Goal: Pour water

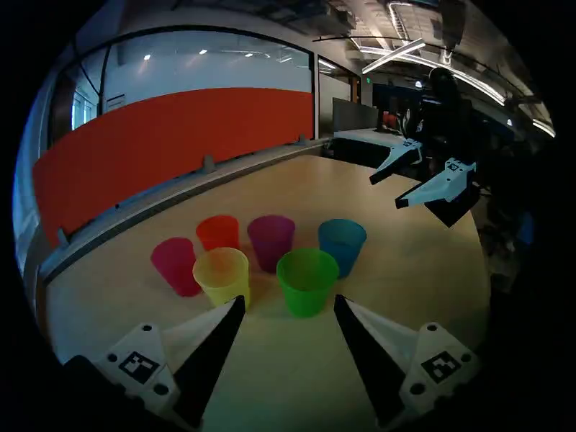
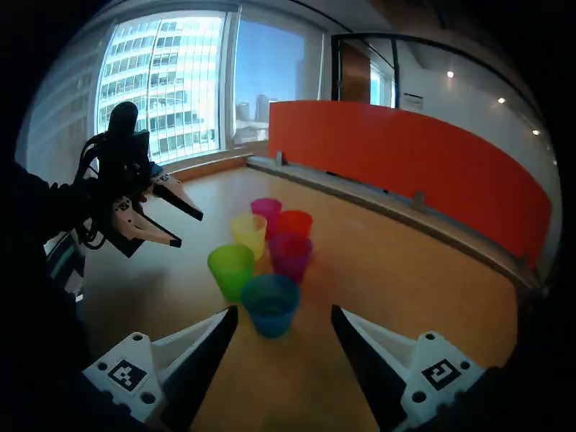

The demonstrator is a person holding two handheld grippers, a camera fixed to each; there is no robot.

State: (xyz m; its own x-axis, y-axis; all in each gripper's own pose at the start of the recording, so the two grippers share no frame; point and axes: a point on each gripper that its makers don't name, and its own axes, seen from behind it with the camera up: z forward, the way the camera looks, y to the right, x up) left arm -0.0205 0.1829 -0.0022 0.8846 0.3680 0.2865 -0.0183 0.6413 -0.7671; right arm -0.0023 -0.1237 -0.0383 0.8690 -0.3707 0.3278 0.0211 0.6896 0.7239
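- The left claw (image 1: 288,306) is released and empty, its fingers spread at the bottom of the left gripper view.
- The right claw (image 2: 283,311) is also released and holds nothing, at the bottom of the right gripper view.
- Six cups stand clustered mid-frame on the wooden counter (image 1: 403,288): pink cup (image 1: 176,265), red cup (image 1: 218,232), purple cup (image 1: 271,241), blue cup (image 1: 342,245), yellow cup (image 1: 222,276) and green cup (image 1: 307,281).
- In the right gripper view the blue cup is nearest.
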